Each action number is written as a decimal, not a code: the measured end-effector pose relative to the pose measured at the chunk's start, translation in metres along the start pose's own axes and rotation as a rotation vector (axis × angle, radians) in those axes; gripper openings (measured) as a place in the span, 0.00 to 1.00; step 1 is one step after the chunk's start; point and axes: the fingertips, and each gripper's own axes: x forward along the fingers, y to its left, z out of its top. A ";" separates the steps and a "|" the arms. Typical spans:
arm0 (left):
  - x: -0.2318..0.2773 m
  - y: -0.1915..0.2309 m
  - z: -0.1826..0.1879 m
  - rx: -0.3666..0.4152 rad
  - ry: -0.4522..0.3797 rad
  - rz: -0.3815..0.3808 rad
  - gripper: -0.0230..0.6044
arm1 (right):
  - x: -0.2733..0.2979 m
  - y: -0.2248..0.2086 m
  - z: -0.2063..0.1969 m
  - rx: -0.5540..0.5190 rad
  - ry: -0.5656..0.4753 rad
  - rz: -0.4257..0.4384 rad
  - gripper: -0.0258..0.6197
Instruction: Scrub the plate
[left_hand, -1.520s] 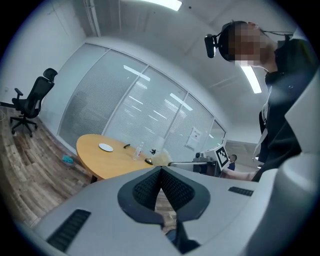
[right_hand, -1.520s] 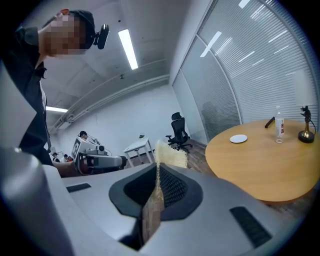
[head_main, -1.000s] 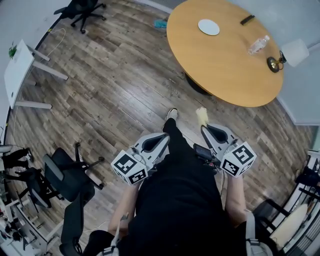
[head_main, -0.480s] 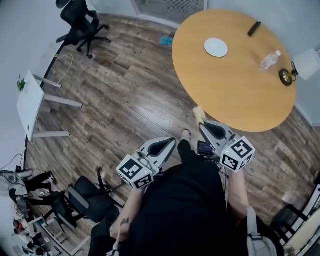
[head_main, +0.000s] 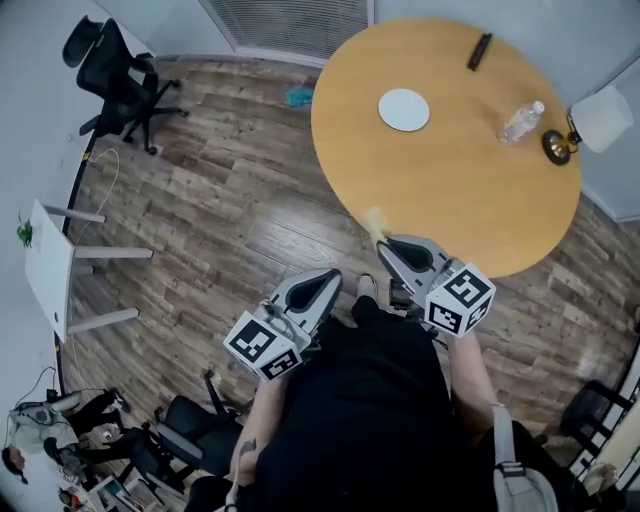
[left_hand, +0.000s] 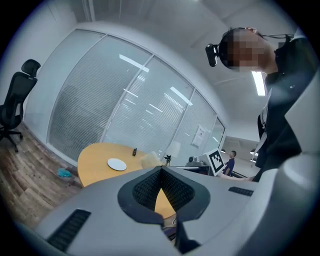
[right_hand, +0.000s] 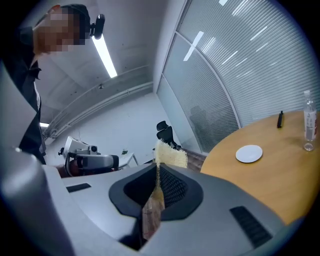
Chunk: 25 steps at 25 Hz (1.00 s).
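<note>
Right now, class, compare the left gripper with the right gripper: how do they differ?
The right gripper is shut on a yellow sponge; the left gripper is shut on nothing. In the head view the right gripper's tip reaches the round table at its near edge, while the left gripper shows over the wooden floor. Both are grey and each carries a marker cube.

The small dark bar (head_main: 480, 51) at the far rim of the tabletop (head_main: 450, 190) is too small to name, perhaps a remote. The brass-coloured thing (head_main: 553, 147) at the tabletop's right rim is equally unclear, as is the teal scrap (head_main: 298, 97) on the floor (head_main: 220, 200) left of the tabletop. At the tabletop's near rim, the right hand-held gripper (head_main: 385, 243) hides most of the yellow scrubber (head_main: 375, 222) clamped in it; only a frayed tip shows.
</note>
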 end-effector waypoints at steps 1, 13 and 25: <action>0.004 0.004 0.000 -0.004 0.011 -0.009 0.05 | 0.002 -0.002 0.002 0.003 -0.002 -0.005 0.08; 0.038 0.067 0.029 -0.012 0.128 -0.253 0.05 | 0.046 -0.042 0.018 0.071 -0.046 -0.252 0.08; 0.035 0.169 0.111 0.087 0.214 -0.549 0.05 | 0.145 -0.058 0.078 0.096 -0.102 -0.554 0.08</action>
